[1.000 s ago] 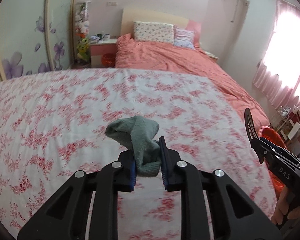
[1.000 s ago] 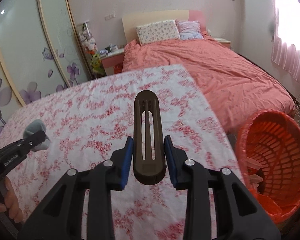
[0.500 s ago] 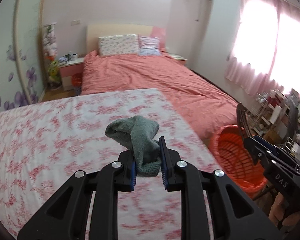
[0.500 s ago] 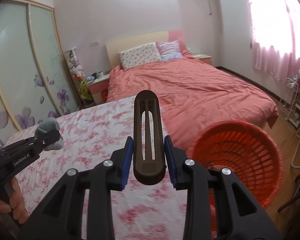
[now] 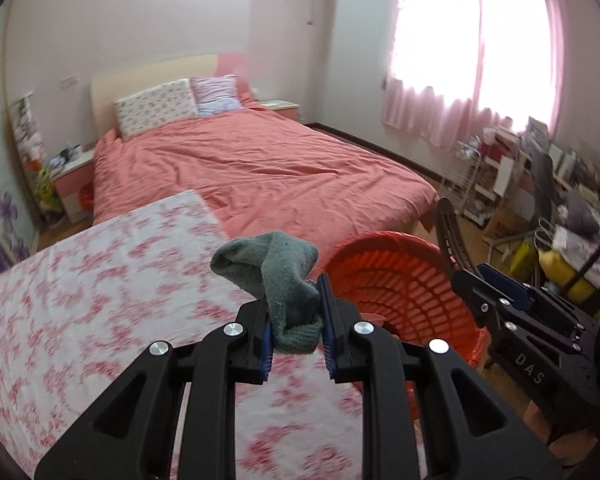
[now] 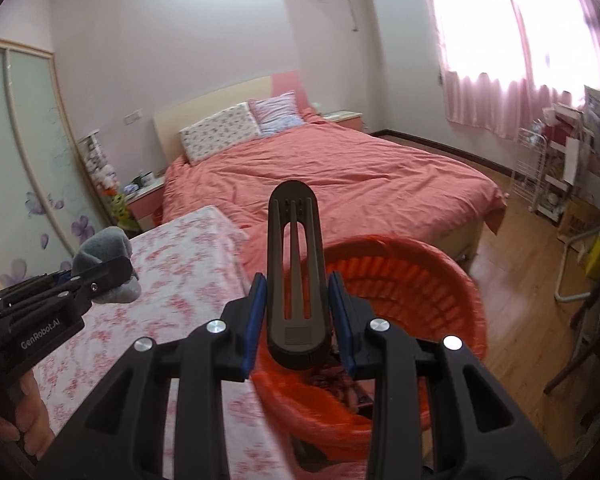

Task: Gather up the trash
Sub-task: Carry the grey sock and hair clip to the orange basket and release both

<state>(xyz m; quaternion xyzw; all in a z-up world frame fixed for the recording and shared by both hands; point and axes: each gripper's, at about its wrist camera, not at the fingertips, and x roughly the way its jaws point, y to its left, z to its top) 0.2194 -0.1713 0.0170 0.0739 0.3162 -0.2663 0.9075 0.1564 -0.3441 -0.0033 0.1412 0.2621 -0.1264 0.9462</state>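
Two grippers are loaded: the left gripper (image 5: pixel 294 334) clamps a grey sock (image 5: pixel 278 280), the right gripper (image 6: pixel 298 316) clamps a dark slotted clip (image 6: pixel 296 276), near the orange basket (image 6: pixel 440 280).

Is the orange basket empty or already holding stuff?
Not empty: the right wrist view shows dark items at the bottom of the orange basket; what they are is unclear.

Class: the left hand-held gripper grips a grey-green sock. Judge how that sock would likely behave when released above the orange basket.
The sock is probably floppy: its free end folds over above the left hand-held gripper. It looks light and soft, so it should drop limply, not bounce or roll. Knit fabric may cling briefly to the pads.
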